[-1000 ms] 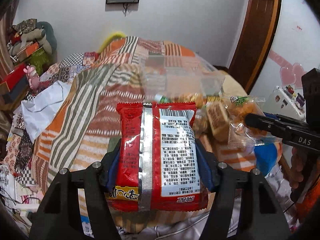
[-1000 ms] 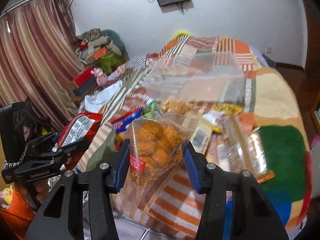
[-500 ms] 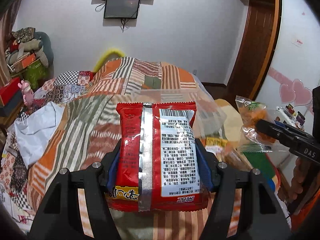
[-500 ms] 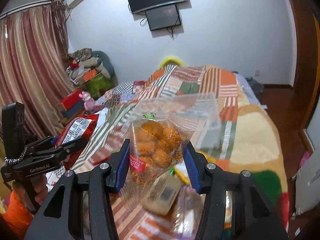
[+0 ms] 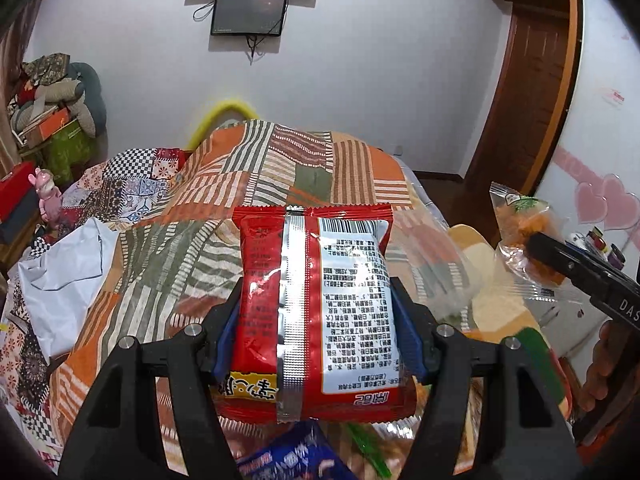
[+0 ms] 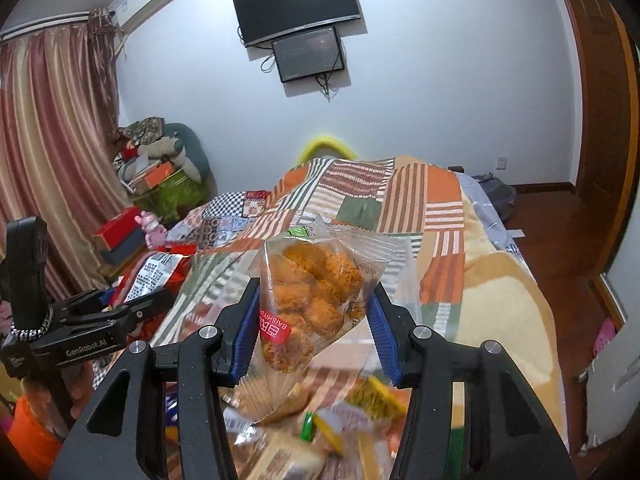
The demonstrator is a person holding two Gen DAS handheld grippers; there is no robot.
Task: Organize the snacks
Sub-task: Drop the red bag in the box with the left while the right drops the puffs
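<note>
A red snack packet (image 5: 316, 312) with a silver back seam and white label stands upright in my left gripper (image 5: 318, 300), whose blue pads press its two sides. My right gripper (image 6: 316, 292) is shut on a clear bag of orange fried snacks (image 6: 312, 280), held above the bed. The left wrist view shows the right gripper (image 5: 552, 256) and its clear bag (image 5: 520, 220) at the right edge. From the right wrist view, the left gripper (image 6: 132, 300) with the red packet (image 6: 156, 272) sits at the left. Loose snack packets (image 6: 340, 420) lie blurred below both grippers.
A patchwork bedspread (image 5: 304, 168) covers the bed ahead, with a see-through plastic box (image 5: 432, 256) on it behind the packets. A white bag (image 5: 60, 276) lies at its left. Boxes and cushions (image 6: 160, 168) pile by the curtain. A wooden door (image 5: 528, 80) stands right.
Both grippers have risen and moved over the bed with their packets. The snack pile has dropped to the bottom of both views, and more wall and screen show.
</note>
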